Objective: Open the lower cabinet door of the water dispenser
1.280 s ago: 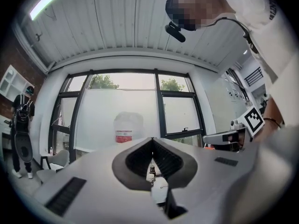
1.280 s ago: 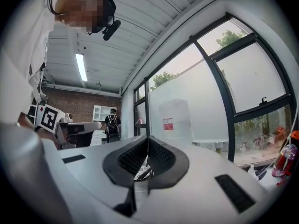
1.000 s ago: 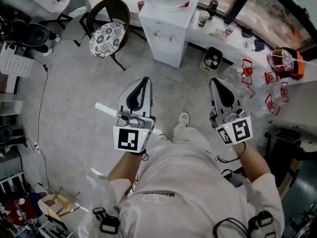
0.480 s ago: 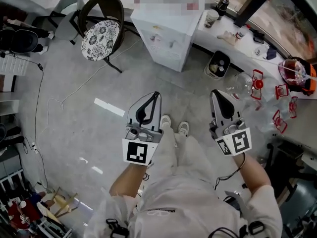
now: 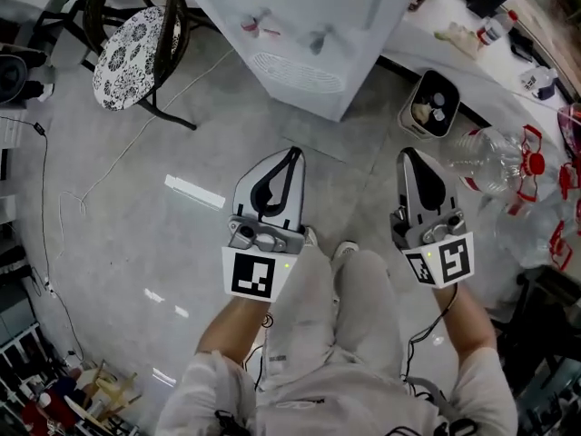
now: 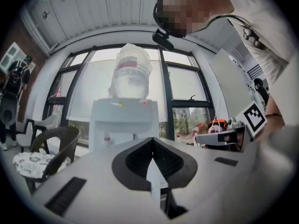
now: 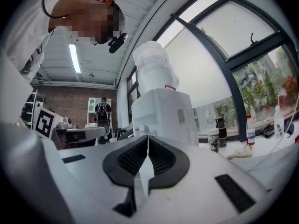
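The dispenser [image 5: 300,25] fills the top centre of the head view, well apart from both grippers, which sit side by side at mid frame above the person's knees. Its lower door cannot be made out. From above, the front drops away below the drip tray [image 5: 295,71], and in each gripper view the gripper's own body covers the lower half of the cabinet. The main risk is therefore a blind reach, which could land on the tray or taps instead of the door edge. The jug [image 6: 131,73] on top probably makes the unit top-heavy, so a hard or skewed pull on the door could rock it. The chair [image 5: 127,48] at upper left stands near the dispenser's left side, and a wide swing of the left arm could catch it. The left gripper [image 5: 291,154] is clenched on nothing, its pads meeting in a thin seam, and the right gripper [image 5: 409,155] is clenched and empty too. If either arrives like that, it can only poke or hook the door, not pinch a handle, and a tip may skid off the smooth panel. The bin [image 5: 428,105], just right of the dispenser, looks open and light, so a low right-hand approach could knock it over. The bottle [image 5: 490,157] lying at right centre could roll if it is nudged. A cable [image 5: 118,166] trails across the floor at left and could catch a foot on the step forward.
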Demonstrator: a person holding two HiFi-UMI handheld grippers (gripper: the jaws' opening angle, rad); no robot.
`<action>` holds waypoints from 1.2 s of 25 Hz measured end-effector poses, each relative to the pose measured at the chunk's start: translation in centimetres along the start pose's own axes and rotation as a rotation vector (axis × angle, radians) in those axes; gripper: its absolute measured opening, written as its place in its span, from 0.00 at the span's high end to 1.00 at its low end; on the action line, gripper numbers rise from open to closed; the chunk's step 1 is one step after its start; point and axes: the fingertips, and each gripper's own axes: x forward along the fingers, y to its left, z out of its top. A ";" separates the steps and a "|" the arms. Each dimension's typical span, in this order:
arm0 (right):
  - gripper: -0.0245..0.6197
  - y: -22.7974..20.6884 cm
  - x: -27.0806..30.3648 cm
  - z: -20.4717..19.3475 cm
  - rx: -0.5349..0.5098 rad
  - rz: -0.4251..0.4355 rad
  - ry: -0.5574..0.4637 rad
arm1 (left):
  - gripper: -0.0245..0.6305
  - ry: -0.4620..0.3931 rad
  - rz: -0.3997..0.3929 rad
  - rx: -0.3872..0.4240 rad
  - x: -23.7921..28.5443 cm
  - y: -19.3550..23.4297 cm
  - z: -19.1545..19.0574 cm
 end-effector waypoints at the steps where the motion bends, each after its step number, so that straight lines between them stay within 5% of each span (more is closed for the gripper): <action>1: 0.94 -0.7 0.6 -2.3 -0.004 0.003 0.000 | 0.96 0.003 -0.004 -0.007 0.5 0.3 -2.5; 7: 0.93 -4.0 3.7 -14.7 0.002 0.024 0.004 | 0.96 -0.008 -0.042 0.007 3.9 0.4 -14.1; 13: 0.93 -5.9 6.1 -22.7 0.005 0.045 0.004 | 0.96 -0.007 -0.090 0.009 6.1 -0.1 -21.8; 20: 0.93 -7.6 8.6 -27.7 -0.014 0.077 0.002 | 0.96 -0.048 -0.128 0.043 8.2 -0.8 -25.9; 30: 0.90 -9.0 10.4 -30.8 -0.012 0.046 0.000 | 0.96 0.010 -0.131 0.037 10.5 -1.8 -30.7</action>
